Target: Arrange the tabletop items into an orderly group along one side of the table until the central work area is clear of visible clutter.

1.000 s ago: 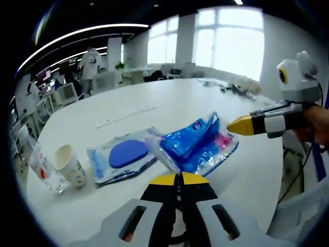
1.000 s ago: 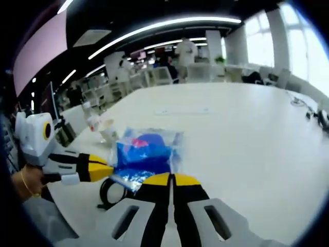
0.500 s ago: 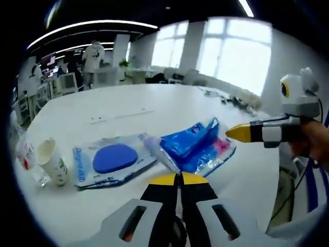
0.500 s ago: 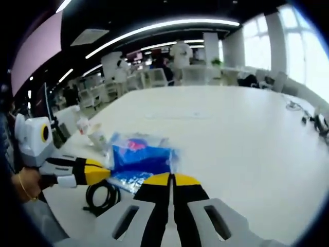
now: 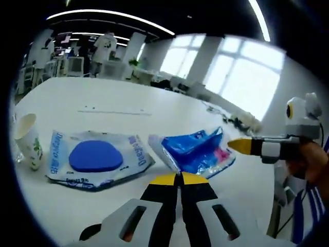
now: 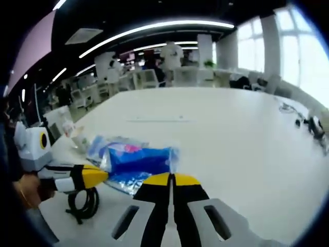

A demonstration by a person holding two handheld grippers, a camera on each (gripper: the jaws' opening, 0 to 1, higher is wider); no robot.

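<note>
Both hand-held grippers' jaws together, nothing held: left hand-held gripper (image 5: 179, 177), right hand-held gripper (image 6: 171, 178); crinkled blue packet (image 5: 198, 149) near bench (image 6: 247, 134) edge, may be pushed off; slippery film, grip easily lost.

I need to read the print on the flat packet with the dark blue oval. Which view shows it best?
The left gripper view: the flat packet lies open to the camera, oval and printed edges clear. In the right gripper view it is a pale sliver behind the crumpled blue bag, print unreadable.
</note>
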